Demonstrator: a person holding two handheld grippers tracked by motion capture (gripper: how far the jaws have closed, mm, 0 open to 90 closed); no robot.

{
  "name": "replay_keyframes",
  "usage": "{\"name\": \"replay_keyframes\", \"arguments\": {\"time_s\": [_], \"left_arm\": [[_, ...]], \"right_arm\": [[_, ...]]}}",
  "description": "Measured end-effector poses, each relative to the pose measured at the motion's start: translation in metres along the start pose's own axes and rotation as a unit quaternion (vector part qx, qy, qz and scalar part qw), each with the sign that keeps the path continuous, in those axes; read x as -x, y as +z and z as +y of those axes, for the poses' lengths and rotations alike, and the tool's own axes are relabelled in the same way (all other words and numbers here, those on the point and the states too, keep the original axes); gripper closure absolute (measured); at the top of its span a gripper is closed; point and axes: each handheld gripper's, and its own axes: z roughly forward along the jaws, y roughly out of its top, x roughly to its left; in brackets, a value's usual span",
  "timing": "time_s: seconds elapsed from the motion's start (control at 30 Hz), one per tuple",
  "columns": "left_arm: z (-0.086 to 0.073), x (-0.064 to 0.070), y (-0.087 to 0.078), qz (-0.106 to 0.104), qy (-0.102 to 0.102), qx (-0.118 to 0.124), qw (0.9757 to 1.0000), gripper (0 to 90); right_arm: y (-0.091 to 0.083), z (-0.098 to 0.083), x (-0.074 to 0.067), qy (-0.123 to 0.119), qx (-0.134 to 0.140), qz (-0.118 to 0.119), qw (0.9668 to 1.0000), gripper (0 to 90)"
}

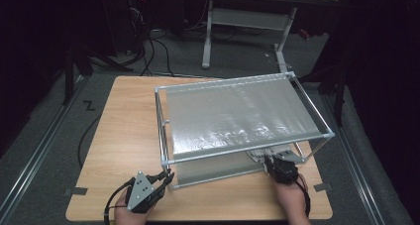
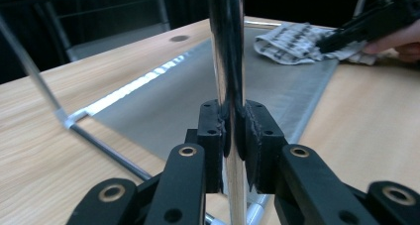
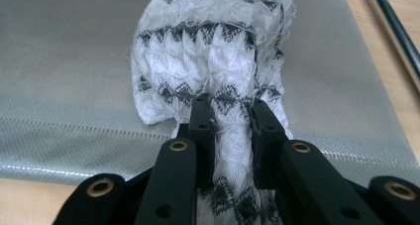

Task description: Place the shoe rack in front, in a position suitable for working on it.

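A chrome-tube rack point(image 1: 163, 131) with two grey mesh shelves stands on the wooden table point(image 1: 124, 126). My left gripper point(image 1: 167, 177) is at the rack's near left corner, and in the left gripper view this gripper point(image 2: 233, 131) is shut on the upright chrome post point(image 2: 227, 46). A white cloth with black zigzag bands point(image 3: 208, 51) lies on the lower mesh shelf point(image 3: 64, 86). My right gripper point(image 3: 232, 121) is shut on a bunched fold of it. From above, the cloth point(image 1: 257, 155) peeks from under the top shelf beside my right gripper point(image 1: 271, 163).
The top mesh shelf point(image 1: 233, 111) covers most of the lower one. A chrome rail point(image 3: 396, 31) of the rack runs along the right. Beyond the table stand a white-legged desk point(image 1: 247, 22) and floor cables point(image 1: 153, 51). Bare tabletop lies left of the rack.
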Motion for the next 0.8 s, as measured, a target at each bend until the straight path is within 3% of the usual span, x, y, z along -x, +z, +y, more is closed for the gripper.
{"name": "replay_keyframes", "arguments": {"time_s": [0.1, 0.17, 0.23, 0.27, 0.3, 0.33, 0.37, 0.4, 0.47, 0.53, 0.57, 0.63, 0.67, 0.7, 0.8], "left_arm": [[0.002, 0.012, -0.003, -0.009, 0.014, -0.009, 0.9998, 78.0], [0.003, 0.017, -0.003, -0.012, 0.013, -0.008, 0.9998, 77.9], [0.003, 0.019, -0.003, -0.013, 0.013, -0.008, 0.9998, 78.0], [0.003, 0.019, -0.003, -0.013, 0.013, -0.008, 0.9998, 77.9], [0.003, 0.019, -0.003, -0.013, 0.013, -0.008, 0.9998, 77.9], [0.002, 0.019, -0.003, -0.013, 0.012, -0.005, 0.9998, 77.9], [0.002, 0.019, -0.003, -0.013, 0.012, -0.005, 0.9998, 77.9], [0.002, 0.019, -0.002, -0.013, 0.013, -0.003, 0.9998, 77.9], [0.002, 0.019, -0.002, -0.013, 0.015, -0.003, 0.9998, 77.7], [0.002, 0.019, -0.002, -0.013, 0.015, -0.003, 0.9998, 77.7], [0.002, 0.019, -0.002, -0.013, 0.015, -0.003, 0.9998, 77.7], [0.002, 0.020, -0.002, -0.012, 0.014, -0.002, 0.9998, 77.7], [0.002, 0.020, -0.002, -0.010, 0.015, -0.003, 0.9998, 77.5], [0.002, 0.020, -0.002, -0.010, 0.015, -0.003, 0.9998, 77.5], [0.002, 0.021, -0.001, -0.010, 0.017, -0.003, 0.9998, 77.4]], "right_arm": [[-0.013, -0.013, 0.009, 0.013, 0.004, 0.008, 0.9999, 75.8], [-0.017, -0.016, 0.011, 0.008, 0.004, 0.004, 1.0000, 75.6], [-0.021, -0.017, 0.009, 0.016, 0.013, 0.002, 0.9998, 75.3], [-0.027, -0.014, 0.000, 0.020, 0.032, 0.018, 0.9991, 74.8], [-0.027, -0.014, 0.000, 0.020, 0.032, 0.018, 0.9991, 74.8], [-0.032, -0.008, -0.016, 0.005, 0.052, 0.041, 0.9978, 74.4], [-0.032, -0.008, -0.016, 0.005, 0.052, 0.041, 0.9978, 74.4], [-0.036, -0.001, -0.036, -0.002, 0.066, 0.062, 0.9959, 74.3], [-0.038, 0.005, -0.055, -0.010, 0.075, 0.079, 0.9940, 74.1], [-0.038, 0.006, -0.063, -0.014, 0.077, 0.084, 0.9934, 74.0], [-0.035, 0.011, -0.086, -0.025, 0.075, 0.103, 0.9915, 73.6], [-0.033, 0.012, -0.094, -0.027, 0.073, 0.112, 0.9907, 73.6], [-0.026, 0.016, -0.119, -0.043, 0.062, 0.129, 0.9888, 73.2], [-0.026, 0.016, -0.119, -0.043, 0.062, 0.129, 0.9888, 73.2], [-0.017, 0.020, -0.147, -0.059, 0.050, 0.147, 0.9861, 73.0]]}}
